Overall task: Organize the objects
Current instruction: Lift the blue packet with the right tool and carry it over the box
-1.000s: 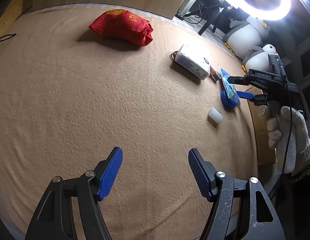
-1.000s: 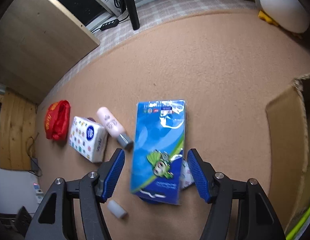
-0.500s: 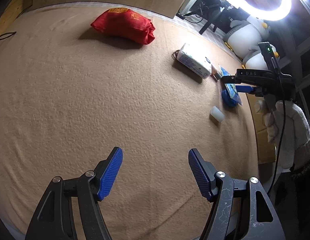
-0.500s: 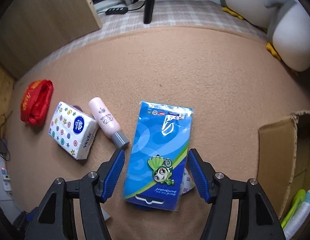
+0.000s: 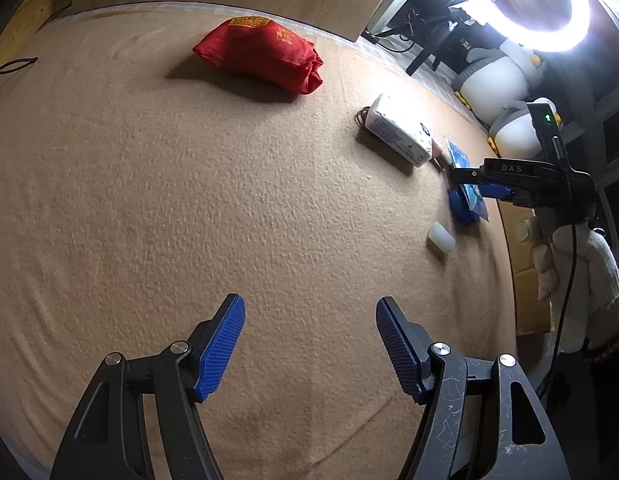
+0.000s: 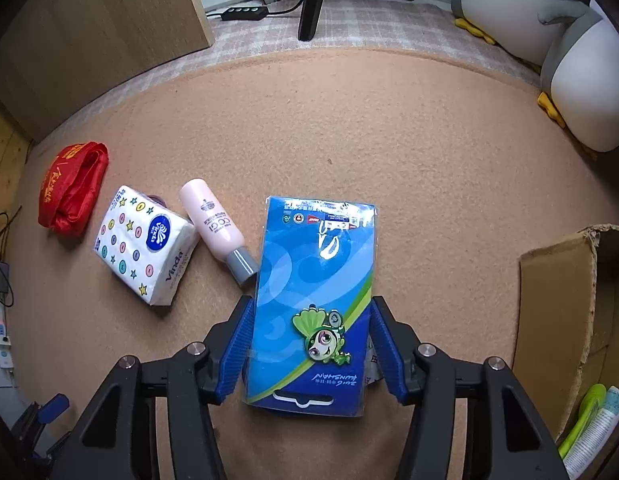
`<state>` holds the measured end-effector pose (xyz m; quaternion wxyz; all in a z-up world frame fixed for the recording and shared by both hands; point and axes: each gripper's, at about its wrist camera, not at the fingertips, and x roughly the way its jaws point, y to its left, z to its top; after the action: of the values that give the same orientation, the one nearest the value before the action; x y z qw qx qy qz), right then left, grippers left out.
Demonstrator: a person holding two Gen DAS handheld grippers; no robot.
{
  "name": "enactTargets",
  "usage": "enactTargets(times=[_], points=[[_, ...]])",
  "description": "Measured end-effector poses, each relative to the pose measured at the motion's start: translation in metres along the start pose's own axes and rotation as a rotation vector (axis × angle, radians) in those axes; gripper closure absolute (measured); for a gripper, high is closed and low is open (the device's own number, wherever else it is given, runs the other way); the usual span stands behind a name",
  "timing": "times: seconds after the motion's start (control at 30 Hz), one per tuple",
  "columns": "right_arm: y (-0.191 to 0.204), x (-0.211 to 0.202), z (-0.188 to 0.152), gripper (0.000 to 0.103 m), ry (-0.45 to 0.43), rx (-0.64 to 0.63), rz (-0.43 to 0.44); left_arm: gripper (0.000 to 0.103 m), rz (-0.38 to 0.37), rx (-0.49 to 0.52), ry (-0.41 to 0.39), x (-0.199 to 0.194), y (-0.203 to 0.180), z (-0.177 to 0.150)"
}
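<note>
- Jaws of the right gripper [image 6: 311,346] are closing on either side of the blue packet [image 6: 315,300]; the pads sit tight against its long edges, though whether they press yet is hard to tell.
- The packet lies flat on the tan blanket [image 6: 389,140], its cartoon end nearest the camera, its lower part over a blue round thing [image 5: 459,206] seen in the left wrist view.
- Just left of the packet a pink bottle [image 6: 215,226] lies on its side, its grey cap almost touching the packet's edge.
- Beside the bottle sits a tissue pack [image 6: 145,238]; further left, a red pouch [image 6: 71,188].
- A small white cylinder [image 5: 440,236] lies near the packet, towards the left gripper.
- To the right stands a cardboard box [image 6: 557,300], apart from the packet, with a green item and a tube in its lower corner.
- Two plush penguins [image 6: 577,76] sit beyond the blanket's far edge.
- The right gripper points steeply down; a gloved hand [image 5: 577,276] holds its handle.
- The left gripper [image 5: 309,344] hangs spread wide over bare blanket, nothing between its pads, well apart from all the items.
</note>
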<state>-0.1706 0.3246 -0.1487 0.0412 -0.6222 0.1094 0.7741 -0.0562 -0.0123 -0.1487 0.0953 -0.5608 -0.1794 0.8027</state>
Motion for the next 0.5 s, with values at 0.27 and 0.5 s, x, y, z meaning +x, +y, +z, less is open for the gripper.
enactTargets(times=[0.27,0.5], points=[[-0.005,-0.027,-0.004,0.050,-0.060,-0.007,0.035,0.032,-0.005,0.019,-0.001,0.001,-0.011,-0.001],[-0.007,-0.059,-0.007,0.050,-0.119,-0.030,0.063,0.032,-0.002,0.031,-0.003,0.002,-0.020,-0.001]])
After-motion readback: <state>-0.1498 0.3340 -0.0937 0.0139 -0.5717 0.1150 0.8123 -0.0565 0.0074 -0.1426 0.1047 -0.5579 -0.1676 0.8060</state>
